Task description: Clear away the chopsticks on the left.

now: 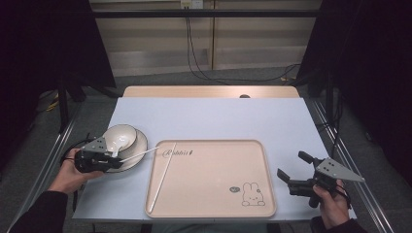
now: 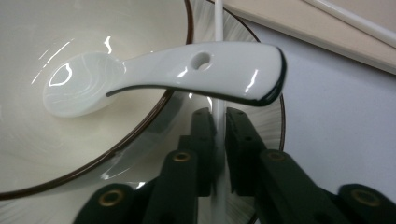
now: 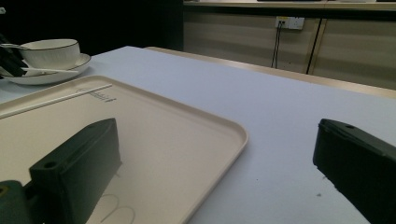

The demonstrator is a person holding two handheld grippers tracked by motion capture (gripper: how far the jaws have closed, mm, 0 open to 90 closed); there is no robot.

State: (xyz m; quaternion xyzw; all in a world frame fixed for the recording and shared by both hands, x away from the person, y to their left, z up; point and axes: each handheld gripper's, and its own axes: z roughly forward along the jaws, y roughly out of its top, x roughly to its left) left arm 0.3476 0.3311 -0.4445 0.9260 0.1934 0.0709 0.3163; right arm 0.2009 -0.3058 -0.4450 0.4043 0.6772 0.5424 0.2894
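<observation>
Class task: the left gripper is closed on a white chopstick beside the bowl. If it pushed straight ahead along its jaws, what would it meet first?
Probably the white spoon: its handle crosses just beyond the left gripper, jutting over the bowl rim. Depth is unclear, so the jaws might slip beneath it.
</observation>
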